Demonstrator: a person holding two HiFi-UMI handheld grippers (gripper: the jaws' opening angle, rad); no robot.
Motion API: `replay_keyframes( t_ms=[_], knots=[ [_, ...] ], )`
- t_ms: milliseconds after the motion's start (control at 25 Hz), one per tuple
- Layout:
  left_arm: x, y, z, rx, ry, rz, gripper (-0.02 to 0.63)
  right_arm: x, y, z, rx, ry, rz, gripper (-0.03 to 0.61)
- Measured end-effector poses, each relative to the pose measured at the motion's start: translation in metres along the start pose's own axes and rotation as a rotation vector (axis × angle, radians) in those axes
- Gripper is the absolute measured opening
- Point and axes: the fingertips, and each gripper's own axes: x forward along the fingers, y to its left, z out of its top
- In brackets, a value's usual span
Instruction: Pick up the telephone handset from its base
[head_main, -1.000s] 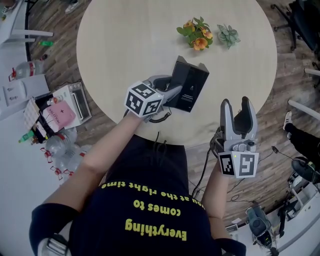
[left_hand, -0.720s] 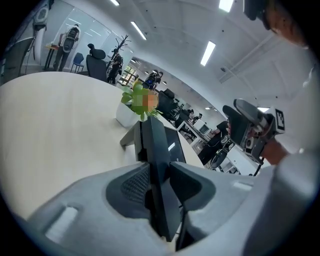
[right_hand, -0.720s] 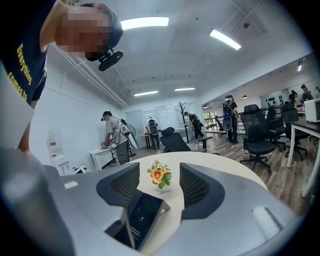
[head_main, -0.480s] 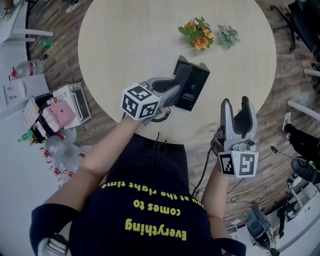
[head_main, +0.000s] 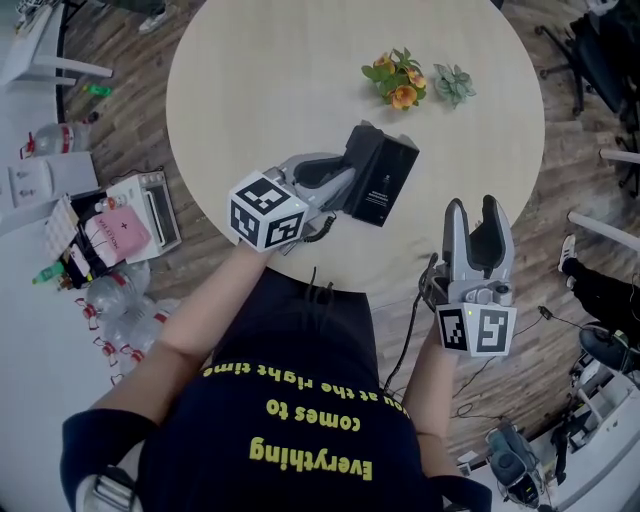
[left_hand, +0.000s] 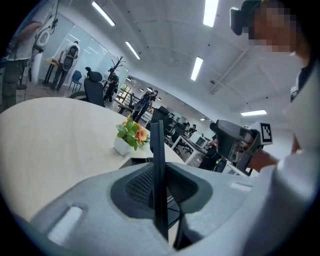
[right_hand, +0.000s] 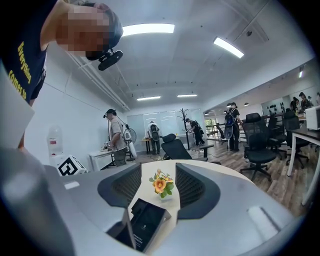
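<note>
Your left gripper (head_main: 345, 180) is reaching over the near part of the round table (head_main: 260, 90), and its jaws are closing on the telephone handset (left_hand: 158, 150). In the left gripper view the handset is showing edge-on, as a thin dark slab standing upright between the two ribbed pads, which are pressing on it from both sides. The black base (head_main: 385, 180) is lying just beyond the jaw tips; no view is showing whether the handset is hanging clear of it. A coiled cord (head_main: 318, 230) is trailing under the gripper near the table edge.

You are holding your right gripper (head_main: 473, 205) off the table's near edge, to the right of the base and well apart from it. Its jaws are standing wide and are closing slightly, with nothing between the pads.

At the far side of the table, a pot of orange flowers (head_main: 398, 80) is standing just beside a small green plant (head_main: 455, 83).
</note>
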Motion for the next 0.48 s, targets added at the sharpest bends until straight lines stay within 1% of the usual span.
replay_keyframes(
  t_ms=[120, 320, 400, 480],
  knots=[
    [-0.015, -0.003, 0.021, 0.047, -0.048, 0.026, 0.075, -0.004, 0.003, 0.01, -0.019, -0.016, -0.008, 0.191],
    [-0.041, -0.011, 0.06, 0.157, -0.151, 0.083, 0.075, -0.012, 0.008, 0.028, -0.043, -0.047, -0.02, 0.134],
    [-0.051, -0.017, 0.074, 0.194, -0.183, 0.09, 0.075, -0.015, 0.011, 0.036, -0.055, -0.067, -0.02, 0.114],
    [-0.059, -0.023, 0.087, 0.224, -0.208, 0.087, 0.075, -0.019, 0.014, 0.046, -0.075, -0.095, -0.018, 0.08]
  ],
)
